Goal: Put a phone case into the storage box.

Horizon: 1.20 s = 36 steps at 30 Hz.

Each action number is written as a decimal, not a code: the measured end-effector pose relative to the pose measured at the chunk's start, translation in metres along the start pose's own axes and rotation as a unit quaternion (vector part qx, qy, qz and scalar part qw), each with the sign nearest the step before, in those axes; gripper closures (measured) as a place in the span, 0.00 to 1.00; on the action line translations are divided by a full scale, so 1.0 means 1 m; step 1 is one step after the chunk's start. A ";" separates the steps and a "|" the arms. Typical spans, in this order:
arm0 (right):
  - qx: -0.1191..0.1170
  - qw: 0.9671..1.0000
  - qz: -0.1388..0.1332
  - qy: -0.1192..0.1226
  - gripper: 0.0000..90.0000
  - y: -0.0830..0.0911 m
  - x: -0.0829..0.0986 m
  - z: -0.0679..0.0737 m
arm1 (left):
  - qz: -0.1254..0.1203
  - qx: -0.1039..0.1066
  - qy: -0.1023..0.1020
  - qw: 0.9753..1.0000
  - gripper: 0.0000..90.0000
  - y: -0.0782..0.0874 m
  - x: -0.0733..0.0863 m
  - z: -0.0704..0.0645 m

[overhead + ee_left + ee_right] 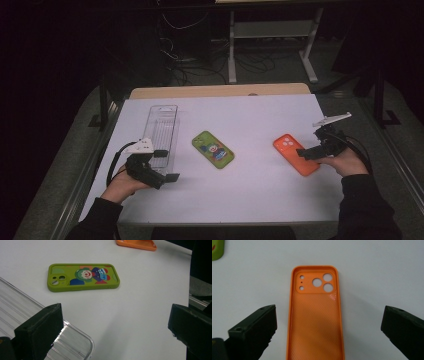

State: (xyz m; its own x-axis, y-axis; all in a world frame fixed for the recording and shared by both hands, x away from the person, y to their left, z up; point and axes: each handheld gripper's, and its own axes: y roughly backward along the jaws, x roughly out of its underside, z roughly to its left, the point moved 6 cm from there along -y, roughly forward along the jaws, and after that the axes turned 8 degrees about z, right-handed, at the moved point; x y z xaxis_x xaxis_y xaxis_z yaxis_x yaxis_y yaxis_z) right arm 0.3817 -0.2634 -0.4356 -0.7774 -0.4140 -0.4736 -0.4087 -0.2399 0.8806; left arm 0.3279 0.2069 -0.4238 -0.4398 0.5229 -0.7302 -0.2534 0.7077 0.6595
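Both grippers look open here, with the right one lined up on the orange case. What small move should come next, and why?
Probably ease the right gripper forward and down, then close on the orange phone case: it lies open side up between the wide-open jaws, untouched. The left gripper is open beside the clear tray.

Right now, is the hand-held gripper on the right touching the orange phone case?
Apart. In the right gripper view, the right hand-held gripper is open, and white table shows between each jaw and the orange phone case lying between them.

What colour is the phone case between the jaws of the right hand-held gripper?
Orange; the phone case shows best in the right gripper view.
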 end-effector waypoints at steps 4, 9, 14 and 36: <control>0.000 1.000 0.012 -0.003 0.00 -0.003 0.003 0.000 | 0.001 0.000 -0.001 1.000 0.00 0.000 0.000 0.000; -0.002 1.000 0.029 -0.005 0.00 -0.009 0.007 0.002 | 0.000 0.001 0.000 1.000 0.00 0.000 0.000 0.000; -0.003 0.999 0.042 -0.005 0.00 -0.013 0.010 0.002 | 0.001 0.001 -0.001 1.000 0.00 0.000 0.000 0.000; -0.016 0.995 0.103 -0.013 0.02 -0.033 0.031 0.011 | 0.003 0.003 0.001 1.000 0.00 -0.001 0.001 0.000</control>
State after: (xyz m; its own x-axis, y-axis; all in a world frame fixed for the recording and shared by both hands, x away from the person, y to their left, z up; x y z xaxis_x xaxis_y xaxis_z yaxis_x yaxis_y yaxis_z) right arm 0.3663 -0.2585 -0.4791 -0.8553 -0.4340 -0.2830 -0.2251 -0.1806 0.9574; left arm 0.3276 0.2062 -0.4252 -0.4432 0.5253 -0.7264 -0.2468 0.7075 0.6622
